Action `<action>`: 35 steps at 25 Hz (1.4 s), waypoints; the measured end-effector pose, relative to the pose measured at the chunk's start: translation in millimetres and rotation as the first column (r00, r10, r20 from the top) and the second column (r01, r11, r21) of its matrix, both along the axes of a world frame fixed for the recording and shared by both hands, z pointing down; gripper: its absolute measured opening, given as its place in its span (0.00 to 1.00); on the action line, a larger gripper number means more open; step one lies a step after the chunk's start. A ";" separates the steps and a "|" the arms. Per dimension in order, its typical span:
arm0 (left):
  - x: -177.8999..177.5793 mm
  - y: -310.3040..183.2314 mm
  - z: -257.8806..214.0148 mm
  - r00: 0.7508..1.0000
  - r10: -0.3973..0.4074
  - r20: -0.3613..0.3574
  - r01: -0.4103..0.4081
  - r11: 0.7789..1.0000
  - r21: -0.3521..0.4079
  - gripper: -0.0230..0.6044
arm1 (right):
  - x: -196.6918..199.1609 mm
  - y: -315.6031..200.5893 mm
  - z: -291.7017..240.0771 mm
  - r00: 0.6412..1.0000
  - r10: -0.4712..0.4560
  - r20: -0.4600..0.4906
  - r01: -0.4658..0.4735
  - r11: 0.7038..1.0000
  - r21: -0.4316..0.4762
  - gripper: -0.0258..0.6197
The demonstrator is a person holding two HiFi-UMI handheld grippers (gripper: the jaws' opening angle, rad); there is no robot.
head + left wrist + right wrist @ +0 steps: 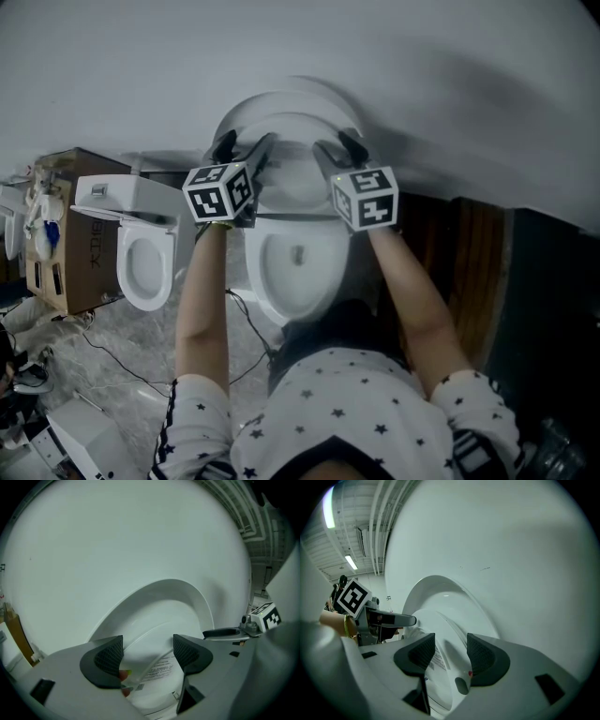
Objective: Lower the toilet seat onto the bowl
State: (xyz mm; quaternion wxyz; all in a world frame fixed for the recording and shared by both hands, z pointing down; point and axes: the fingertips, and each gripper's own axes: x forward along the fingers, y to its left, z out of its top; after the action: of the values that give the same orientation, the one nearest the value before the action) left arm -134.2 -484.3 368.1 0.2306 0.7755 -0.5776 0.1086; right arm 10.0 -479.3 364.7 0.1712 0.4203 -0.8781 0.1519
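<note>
Standing raised behind the bowl (295, 272), the toilet seat (292, 120) is not yet lowered, while the left gripper (244, 148) and right gripper (339, 150) flank its rim, jaws spread, grasping nothing.

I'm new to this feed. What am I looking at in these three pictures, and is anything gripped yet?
There is no robot arm. A person holds a hand-held gripper in each hand, and each one carries a cube with square markers.

The head view looks steeply down from the person's head. In it the left hand-held gripper and the right hand-held gripper reach up to the toilet seat. The seat stands raised against the wall above the open bowl.

The other two pictures come from cameras riding on the grippers, each looking along its own jaws. In both, the jaws stand apart and the seat's white rim shows between them. The pads do not press on it, so nothing is held.

A second toilet and a cardboard box stand at the left.
</note>
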 end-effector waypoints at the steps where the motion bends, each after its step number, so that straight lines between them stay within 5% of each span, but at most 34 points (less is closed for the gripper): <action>1: -0.6 0.1 0.0 1.000 -0.002 -0.001 0.002 1.000 -0.001 0.55 | -0.6 0.1 -0.1 1.000 -0.002 -0.001 0.002 1.000 -0.002 0.35; 18: -2.4 16.6 -3.2 1.000 -0.027 -0.012 0.027 1.000 0.002 0.55 | 4.4 13.9 -0.9 1.000 0.010 -0.022 -0.009 1.000 0.011 0.35; 26: -2.5 28.1 -5.3 0.999 -0.032 -0.011 0.032 0.999 0.012 0.55 | 12.1 19.9 -2.0 0.997 0.056 -0.050 -0.054 0.998 0.041 0.23; 35: -0.5 47.4 -8.9 0.999 -0.033 -0.012 0.033 0.999 0.018 0.55 | 14.7 37.8 -4.6 0.996 0.067 -0.060 -0.064 0.997 0.050 0.22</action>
State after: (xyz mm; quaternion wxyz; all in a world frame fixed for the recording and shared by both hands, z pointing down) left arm -134.6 -436.9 359.2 0.2286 0.7685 -0.5901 0.0949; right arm 24.7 -441.5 360.0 0.1831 0.4571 -0.8616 0.1234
